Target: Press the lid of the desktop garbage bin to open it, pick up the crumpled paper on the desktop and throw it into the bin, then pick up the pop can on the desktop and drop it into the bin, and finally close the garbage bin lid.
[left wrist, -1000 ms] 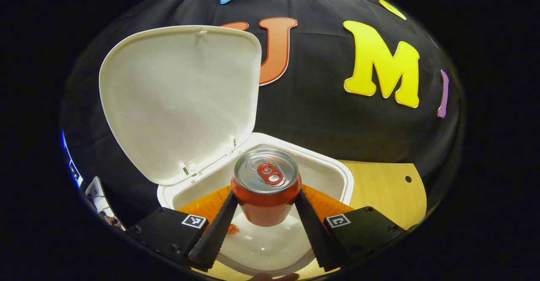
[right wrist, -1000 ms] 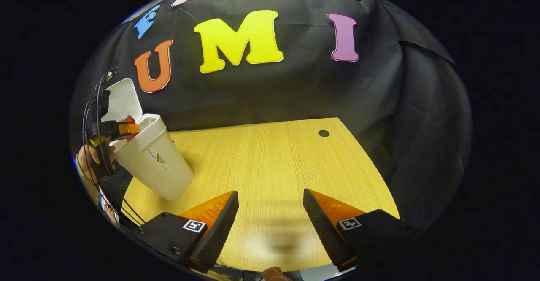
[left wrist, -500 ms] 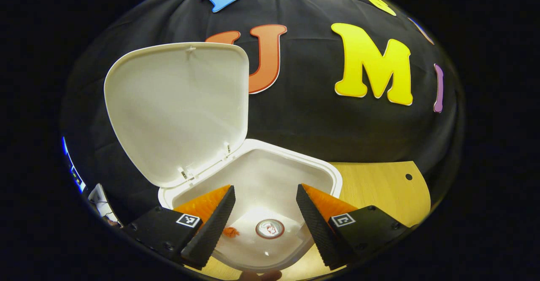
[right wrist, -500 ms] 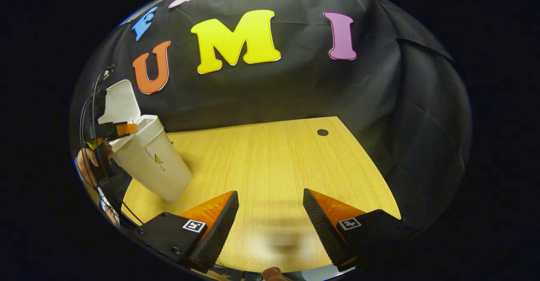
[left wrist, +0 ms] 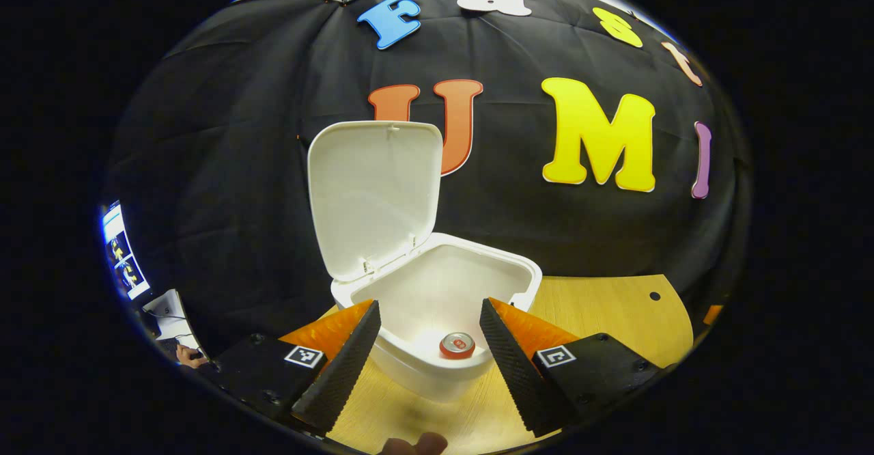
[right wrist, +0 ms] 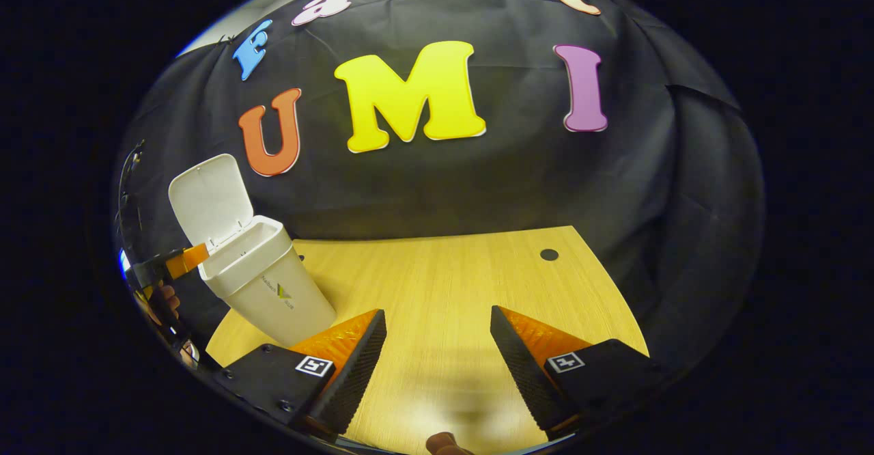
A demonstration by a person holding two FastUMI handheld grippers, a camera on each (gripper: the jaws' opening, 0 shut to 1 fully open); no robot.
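Left hand-held gripper (left wrist: 427, 352): fingers spread apart, grasping nothing, hanging in front of the white bin (left wrist: 437, 305) and a little above its rim. In the left gripper view the bin's near corner sits between the two fingers without touching either.

Bin lid (left wrist: 374, 195): swung up and standing nearly upright on its hinge at the back left of the opening. Bin is open.

Pop can (left wrist: 457, 346): inside the bin, low down near the front wall, standing on end with its silver top and pull tab facing up. Crumpled paper: cannot make it out inside the bin from here.

Right hand-held gripper (right wrist: 437, 359): released as well, fingers wide, nothing between them, held over bare wooden counter (right wrist: 450, 284), well apart from the bin.

In the right gripper view the bin (right wrist: 263, 277) stands at the counter's far left edge, lid (right wrist: 208, 199) up. The left hand-held gripper (right wrist: 179, 262) shows just beside the bin's left side at rim height, with the holding hand (right wrist: 160, 301) below it.

Small round hole (right wrist: 548, 255) in the counter near its back right corner.
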